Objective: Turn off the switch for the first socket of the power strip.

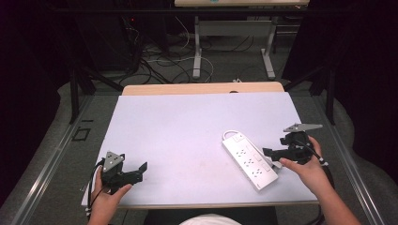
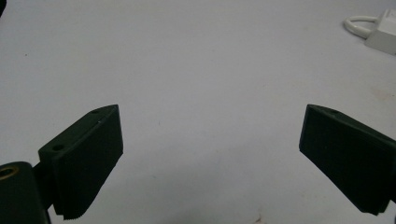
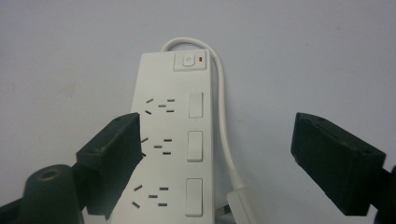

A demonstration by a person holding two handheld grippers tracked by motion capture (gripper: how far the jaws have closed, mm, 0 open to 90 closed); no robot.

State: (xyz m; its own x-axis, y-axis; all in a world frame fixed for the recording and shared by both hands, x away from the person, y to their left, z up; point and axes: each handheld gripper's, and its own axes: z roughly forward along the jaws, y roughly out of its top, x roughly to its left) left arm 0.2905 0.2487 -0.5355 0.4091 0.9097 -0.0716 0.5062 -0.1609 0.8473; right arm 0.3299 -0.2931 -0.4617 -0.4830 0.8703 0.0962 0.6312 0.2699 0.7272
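Observation:
A white power strip lies slantwise on the white sheet, right of centre. It has three sockets, a switch beside each, and a main button with a red light at its far end. Its white cable loops back along one side to a plug near me. My right gripper stands open just right of the strip; in the right gripper view the strip lies between the jaws without touching the pads. My left gripper is open at the front left, with bare sheet between its jaws. The strip's end shows far off.
The sheet covers a wooden table whose far edge shows beyond it. Metal rails run along both sides. Behind stand another table's legs among loose cables on the floor.

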